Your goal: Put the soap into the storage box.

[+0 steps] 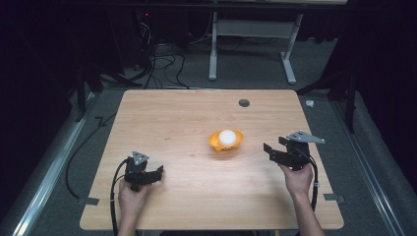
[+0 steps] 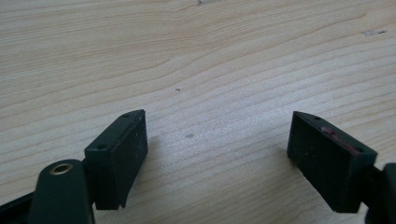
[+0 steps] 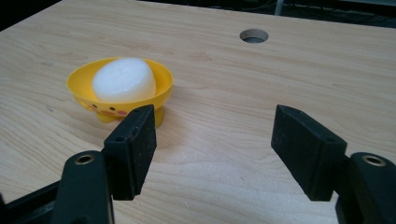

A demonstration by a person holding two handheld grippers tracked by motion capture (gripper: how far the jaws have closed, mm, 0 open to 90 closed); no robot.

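Right hand-held gripper wide open, empty (left likewise); yellow bowl just ahead-left.

No legible text, label, brand or number appears anywhere; the yellow bowl carries only a painted face with pink cheeks.

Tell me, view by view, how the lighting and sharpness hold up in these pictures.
High view: table lit, surroundings nearly black, white lump in the yellow bowl glares out. Left gripper view: even light, sharp grain, left gripper jaws soft. Right gripper view: right gripper jaws blurred near the lens, bowl fairly sharp, small shadow under it.
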